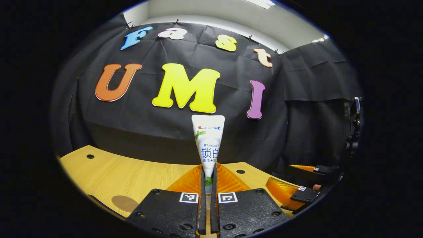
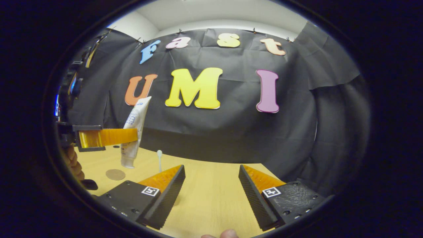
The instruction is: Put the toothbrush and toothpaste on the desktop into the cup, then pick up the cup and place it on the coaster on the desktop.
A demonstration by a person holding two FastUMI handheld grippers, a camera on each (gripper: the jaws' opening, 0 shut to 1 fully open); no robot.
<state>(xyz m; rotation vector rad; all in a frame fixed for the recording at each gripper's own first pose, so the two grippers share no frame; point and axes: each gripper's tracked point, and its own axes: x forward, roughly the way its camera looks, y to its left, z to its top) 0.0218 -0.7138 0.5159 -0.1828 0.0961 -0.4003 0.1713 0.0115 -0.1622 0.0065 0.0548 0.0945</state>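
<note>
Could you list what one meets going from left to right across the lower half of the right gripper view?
Hand → left gripper shut on the toothpaste → toothbrush tip → the right gripper, fingers wide apart. The coaster lies below the toothpaste, so its place is unclear.

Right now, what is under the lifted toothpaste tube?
In the right gripper view the toothpaste tube, clamped by the left gripper, hangs above bare wooden desktop, with the coaster nearby. The left gripper covers part of the tube.
</note>
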